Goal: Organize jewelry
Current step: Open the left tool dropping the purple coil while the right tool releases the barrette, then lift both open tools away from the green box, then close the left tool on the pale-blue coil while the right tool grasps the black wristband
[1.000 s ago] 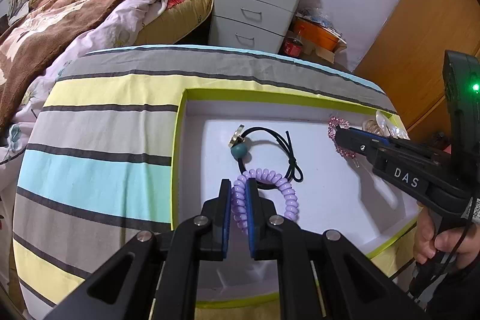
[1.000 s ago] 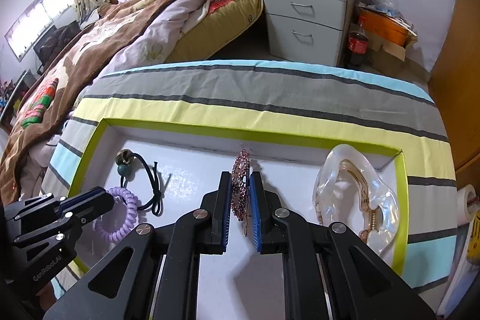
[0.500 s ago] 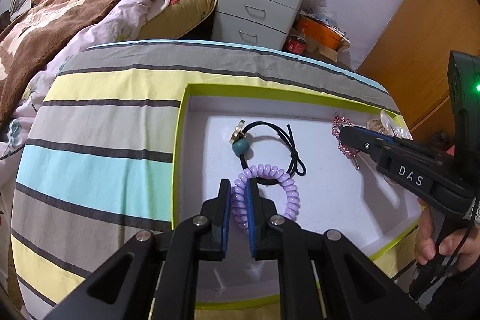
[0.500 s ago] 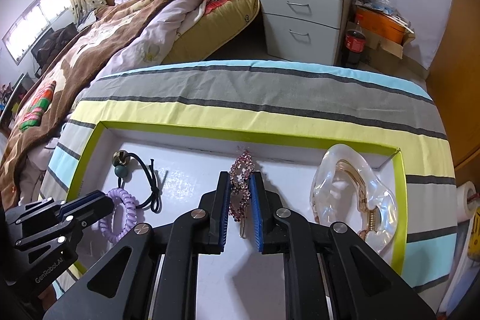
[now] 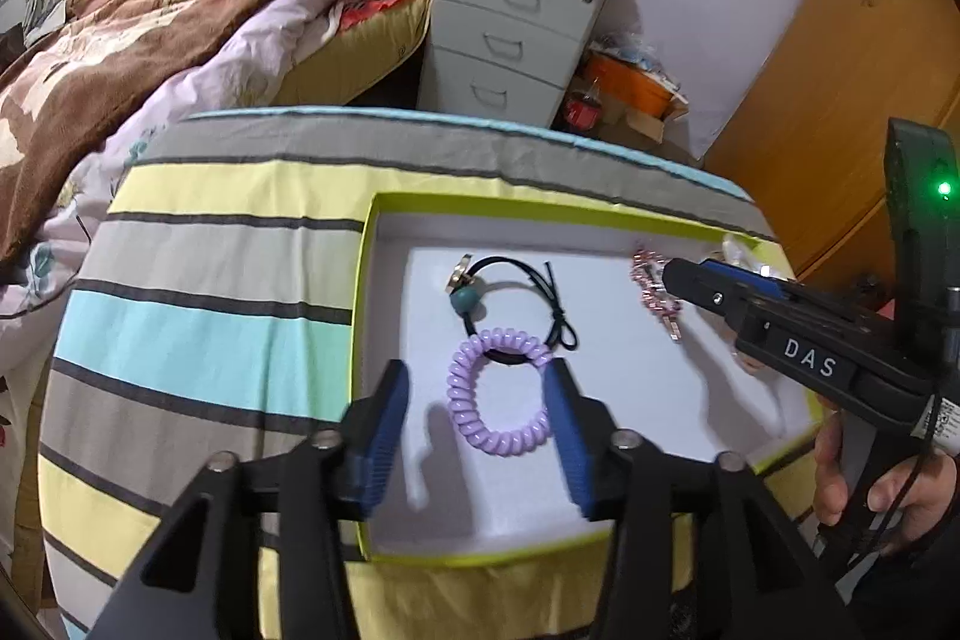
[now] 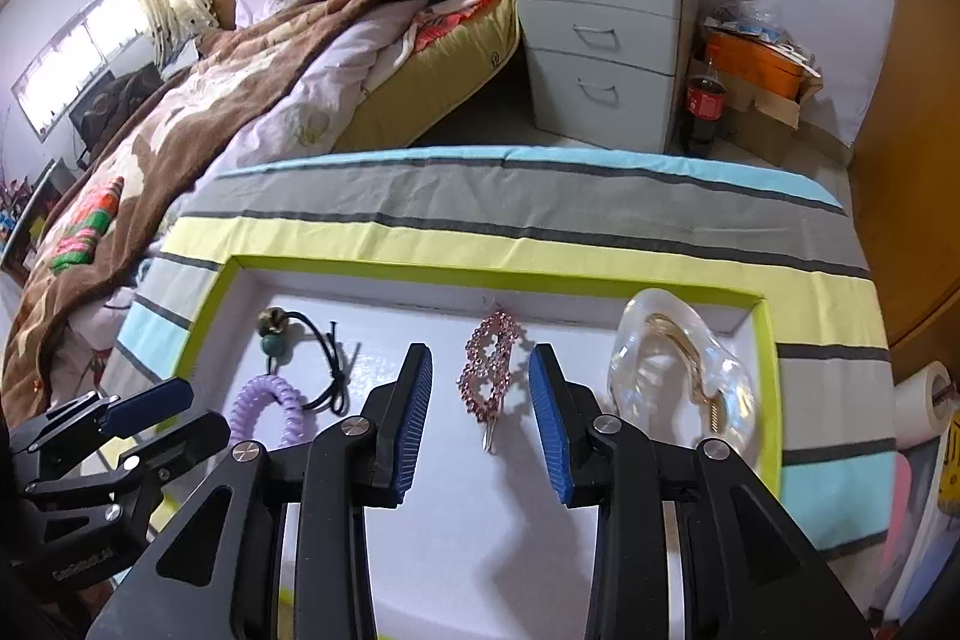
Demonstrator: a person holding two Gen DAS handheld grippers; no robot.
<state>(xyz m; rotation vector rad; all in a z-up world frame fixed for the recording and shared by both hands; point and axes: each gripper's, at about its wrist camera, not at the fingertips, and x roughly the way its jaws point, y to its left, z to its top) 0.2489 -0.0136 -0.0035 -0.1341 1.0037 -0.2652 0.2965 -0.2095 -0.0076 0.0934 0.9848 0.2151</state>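
A white tray with a lime-green rim (image 5: 367,280) (image 6: 216,292) lies on the striped cloth. A purple spiral hair tie (image 5: 499,400) (image 6: 264,403) lies in it, between the fingers of my open left gripper (image 5: 477,430). A black hair tie with a teal bead (image 5: 516,298) (image 6: 312,358) lies just beyond. A pink rhinestone hair clip (image 6: 489,376) (image 5: 651,289) lies flat between the fingers of my open right gripper (image 6: 480,412). A clear claw clip (image 6: 678,370) lies at the tray's right end.
The striped cloth (image 5: 210,316) covers the table around the tray. Beyond the table are a bed with a brown blanket (image 6: 240,100), a grey drawer unit (image 6: 600,34), a cola bottle (image 6: 702,106) and an orange box (image 6: 756,64).
Both grippers have opened. The left let go of the purple spiral tie and the right let go of the pink clip; both items now lie on the tray floor.
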